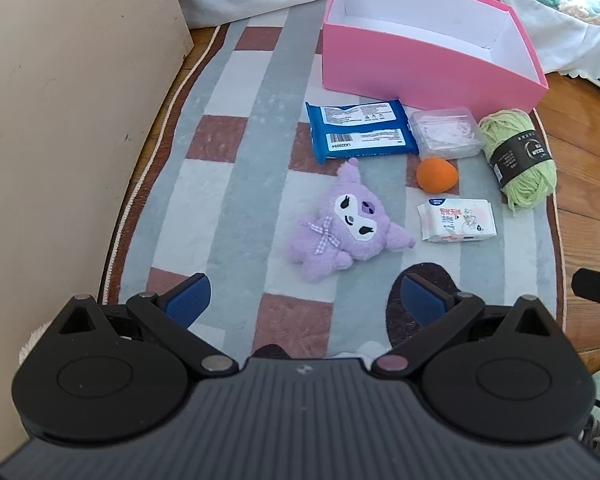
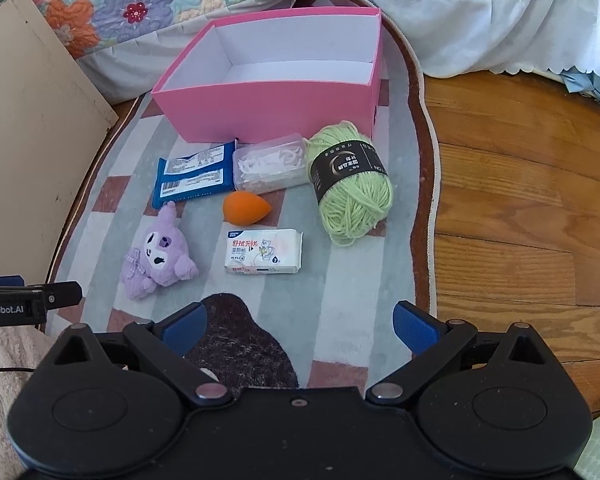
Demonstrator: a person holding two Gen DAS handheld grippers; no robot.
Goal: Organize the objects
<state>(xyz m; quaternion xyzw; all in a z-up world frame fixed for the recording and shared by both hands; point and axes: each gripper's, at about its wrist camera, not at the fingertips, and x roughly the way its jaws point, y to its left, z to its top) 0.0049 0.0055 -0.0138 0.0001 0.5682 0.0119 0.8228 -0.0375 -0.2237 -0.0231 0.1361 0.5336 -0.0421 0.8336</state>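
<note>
Both grippers, left gripper (image 1: 304, 296) and right gripper (image 2: 298, 326), hang wide and empty above the rug (image 2: 352, 276). I judge the yarn ball (image 2: 350, 184) may roll or unravel when pinched; the pink box (image 2: 268, 108) sits empty just behind the clutter.

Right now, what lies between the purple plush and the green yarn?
The orange sponge and white tissue pack lie between the purple plush and green yarn, clearest in the right wrist view.
</note>
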